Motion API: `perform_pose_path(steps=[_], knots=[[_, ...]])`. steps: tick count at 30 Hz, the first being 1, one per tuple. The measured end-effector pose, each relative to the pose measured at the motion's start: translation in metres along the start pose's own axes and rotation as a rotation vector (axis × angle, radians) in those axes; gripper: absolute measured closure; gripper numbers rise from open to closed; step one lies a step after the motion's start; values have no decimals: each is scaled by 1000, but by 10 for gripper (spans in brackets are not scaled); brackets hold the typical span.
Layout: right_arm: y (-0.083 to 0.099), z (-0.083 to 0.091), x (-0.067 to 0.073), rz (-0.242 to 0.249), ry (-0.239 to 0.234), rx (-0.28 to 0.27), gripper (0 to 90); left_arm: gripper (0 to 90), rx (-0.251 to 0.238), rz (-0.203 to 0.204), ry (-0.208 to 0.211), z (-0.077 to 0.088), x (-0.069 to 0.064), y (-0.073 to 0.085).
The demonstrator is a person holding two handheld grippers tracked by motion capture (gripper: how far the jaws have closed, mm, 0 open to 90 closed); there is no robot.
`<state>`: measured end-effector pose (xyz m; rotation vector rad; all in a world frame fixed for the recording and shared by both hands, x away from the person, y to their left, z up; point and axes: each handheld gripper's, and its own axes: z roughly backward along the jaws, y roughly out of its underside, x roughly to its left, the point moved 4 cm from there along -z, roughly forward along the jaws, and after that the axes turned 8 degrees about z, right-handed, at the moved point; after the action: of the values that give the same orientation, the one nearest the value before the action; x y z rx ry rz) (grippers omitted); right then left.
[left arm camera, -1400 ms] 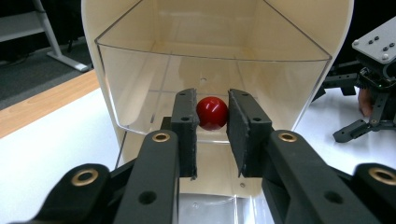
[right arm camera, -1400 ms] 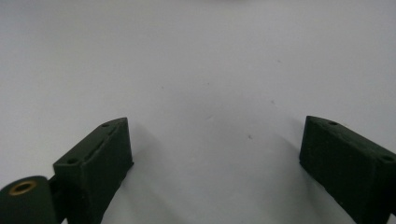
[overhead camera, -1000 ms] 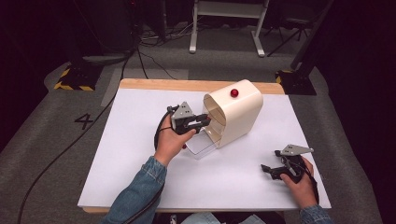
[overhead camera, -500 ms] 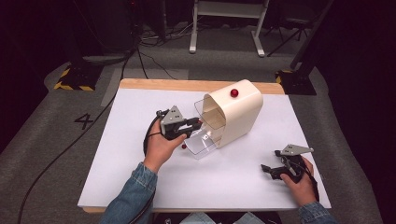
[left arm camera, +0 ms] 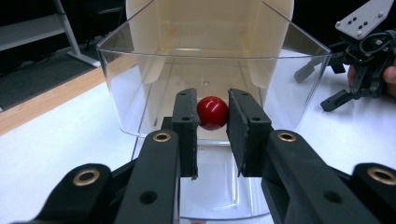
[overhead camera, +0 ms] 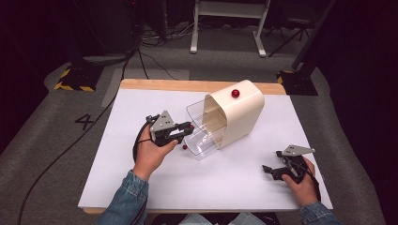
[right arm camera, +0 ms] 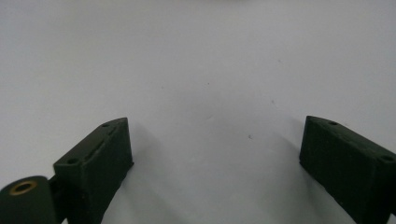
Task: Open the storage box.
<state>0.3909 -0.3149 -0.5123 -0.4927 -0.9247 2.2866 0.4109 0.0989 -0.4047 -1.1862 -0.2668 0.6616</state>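
So biggest thing first: a white table [overhead camera: 141, 187] with a wooden strip along its far edge, sitting on grey floor with black cables and a "4" marked off to the left side.

On the table, right of centre, there's a cream housing [overhead camera: 239, 117] with a rounded top and a red knob [overhead camera: 235, 93] on it. A clear plastic drawer [overhead camera: 202, 136] sticks out of its open end toward the left gripper, pulled partway out. In the left gripper view you look straight into that drawer [left arm camera: 140, 84], clear walls in front and the cream shell behind.

The left gripper [overhead camera: 187, 131] is held in the person's left hand [overhead camera: 150, 154], with a denim sleeve [overhead camera: 124, 201] behind it, right at the drawer's front. Its 2 black jaws are clamped on the small red ball knob [left arm camera: 212, 112] on the drawer front, 1 pad on each side and both touching it. From above you can just catch that little red knob [overhead camera: 184, 146] under the gripper tip.

The right gripper [overhead camera: 270, 169] sits well apart from all that, near the table's front right corner, in the right hand [overhead camera: 302, 180]. Its own view shows the jaws spread wide with nothing between them but bare white tabletop [right arm camera: 210, 70]. You can also spot it [left arm camera: 336, 91] off to the right in the left gripper view.
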Motion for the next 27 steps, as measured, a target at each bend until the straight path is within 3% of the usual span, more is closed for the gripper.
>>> perform_pose_path(steps=[15,18,27], knots=[[0,0,0,0,0,0,95,732,35,-8,16,5,3,9],[0,0,0,-1,0,0,95,605,51,9,4,6,6,13],[0,0,0,-1,-1,0,95,502,58,35,-5,13,9,19]])
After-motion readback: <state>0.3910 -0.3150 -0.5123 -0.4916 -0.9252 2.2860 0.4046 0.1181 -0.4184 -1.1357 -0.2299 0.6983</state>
